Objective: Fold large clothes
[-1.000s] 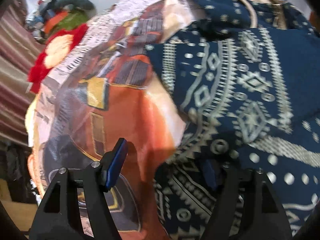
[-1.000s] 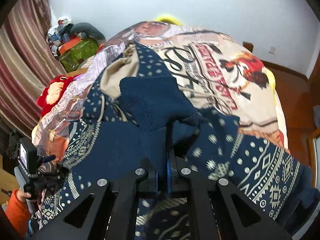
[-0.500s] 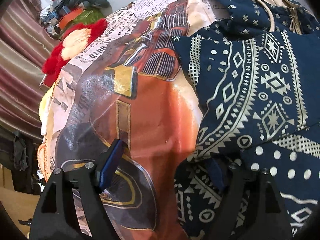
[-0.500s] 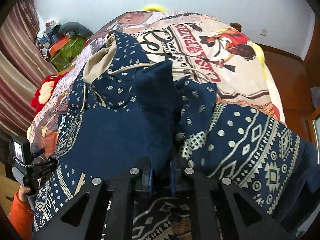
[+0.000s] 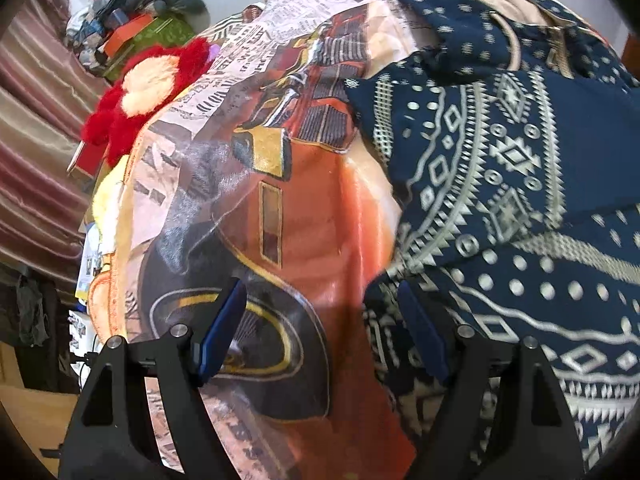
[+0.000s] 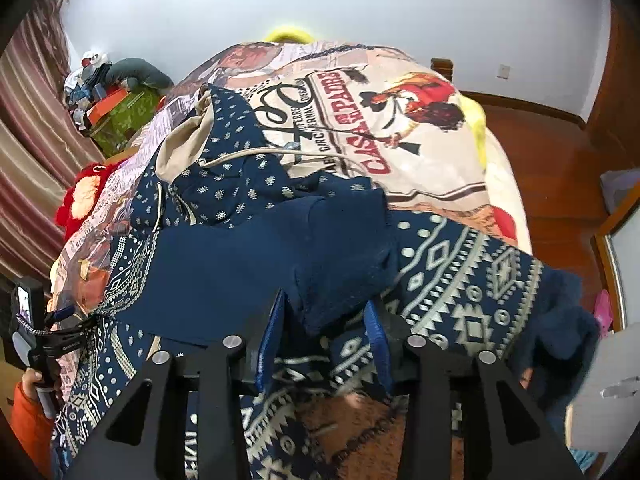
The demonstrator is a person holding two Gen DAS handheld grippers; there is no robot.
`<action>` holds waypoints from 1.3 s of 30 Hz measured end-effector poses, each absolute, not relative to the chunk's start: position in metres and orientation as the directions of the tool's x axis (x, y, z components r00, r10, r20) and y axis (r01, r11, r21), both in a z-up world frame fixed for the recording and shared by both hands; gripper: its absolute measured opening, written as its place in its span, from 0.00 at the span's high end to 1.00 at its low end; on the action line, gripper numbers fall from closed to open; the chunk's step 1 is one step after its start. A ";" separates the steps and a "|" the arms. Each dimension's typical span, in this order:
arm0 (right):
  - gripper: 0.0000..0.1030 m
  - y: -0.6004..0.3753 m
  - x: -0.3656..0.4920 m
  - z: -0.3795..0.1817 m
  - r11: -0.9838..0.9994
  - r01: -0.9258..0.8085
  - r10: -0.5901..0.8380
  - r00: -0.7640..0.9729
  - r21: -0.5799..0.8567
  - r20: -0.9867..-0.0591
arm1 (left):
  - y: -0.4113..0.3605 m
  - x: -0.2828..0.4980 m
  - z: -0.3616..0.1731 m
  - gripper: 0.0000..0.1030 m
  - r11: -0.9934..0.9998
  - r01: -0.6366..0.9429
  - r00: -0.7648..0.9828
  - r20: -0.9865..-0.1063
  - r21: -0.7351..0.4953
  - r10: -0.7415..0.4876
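Observation:
A navy hoodie (image 6: 224, 272) with a cream geometric pattern and a beige-lined hood lies spread on the bed; the left wrist view shows it (image 5: 500, 168) on the right. One plain navy sleeve (image 6: 340, 248) is folded across its chest. My right gripper (image 6: 324, 340) hangs over the sleeve's cuff. Its jaws are opening, and the cuff end lies between the blue pads (image 6: 270, 336) without being pressed. My left gripper (image 5: 320, 328) stands open over the hoodie's left edge with nothing held. It also appears in the right wrist view as the left gripper (image 6: 60, 320), held by a hand in an orange sleeve.
The printed bedspread (image 6: 380, 128) covers the bed beyond the hoodie, and the orange part of the bedspread (image 5: 312, 208) lies left of it. A red plush toy (image 5: 148, 92) and a heap of boxes (image 6: 116, 108) sit by the striped curtain. Wooden floor (image 6: 560, 184) runs along the right.
The right jaws, earlier shut on the navy sleeve, have parted and the sleeve now rests across the hoodie's chest. The left gripper stayed open and drew back a little from the hoodie's edge.

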State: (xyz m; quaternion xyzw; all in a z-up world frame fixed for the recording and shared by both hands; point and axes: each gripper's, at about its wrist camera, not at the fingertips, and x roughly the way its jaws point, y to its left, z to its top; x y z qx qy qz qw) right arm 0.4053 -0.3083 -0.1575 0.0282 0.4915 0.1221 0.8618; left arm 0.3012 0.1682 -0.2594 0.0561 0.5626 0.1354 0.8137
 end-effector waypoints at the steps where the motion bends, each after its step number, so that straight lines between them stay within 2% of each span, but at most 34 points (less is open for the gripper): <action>1: 0.57 -0.311 0.403 -0.155 0.971 -0.183 0.229 0.494 0.157 -0.839 | 0.166 0.297 -0.255 0.23 0.960 -0.148 0.336 -0.901 0.238 0.275; 3: 0.50 -0.319 0.398 -0.148 0.971 -0.183 0.226 0.507 0.152 -0.832 | 0.161 0.292 -0.247 0.23 0.963 -0.141 0.347 -0.899 0.230 0.266; 11: 0.40 -0.360 0.373 -0.113 0.984 -0.142 0.174 0.599 0.111 -0.782 | 0.119 0.299 -0.181 0.23 0.984 -0.099 0.484 -0.856 0.151 0.180; 19: 0.36 -0.419 0.338 -0.102 0.995 -0.072 0.102 0.628 0.073 -0.772 | 0.044 0.338 -0.143 0.23 0.999 0.029 0.557 -0.830 0.020 0.000; 23: 0.36 -0.444 0.328 -0.121 0.997 -0.024 0.068 0.591 0.066 -0.803 | 0.000 0.356 -0.154 0.23 0.995 0.102 0.528 -0.846 -0.022 -0.073; 28: 0.36 -0.468 0.320 -0.157 0.992 0.031 0.085 0.541 0.121 -0.837 | -0.043 0.367 -0.179 0.23 0.985 0.170 0.472 -0.876 -0.017 -0.097; 33: 0.36 -0.471 0.331 -0.191 0.973 0.061 0.167 0.487 0.224 -0.858 | -0.062 0.374 -0.206 0.23 0.982 0.191 0.415 -0.906 -0.005 -0.086; 39: 0.36 -0.464 0.344 -0.198 0.949 0.052 0.250 0.474 0.310 -0.844 | -0.063 0.380 -0.228 0.23 0.985 0.173 0.357 -0.930 -0.023 -0.085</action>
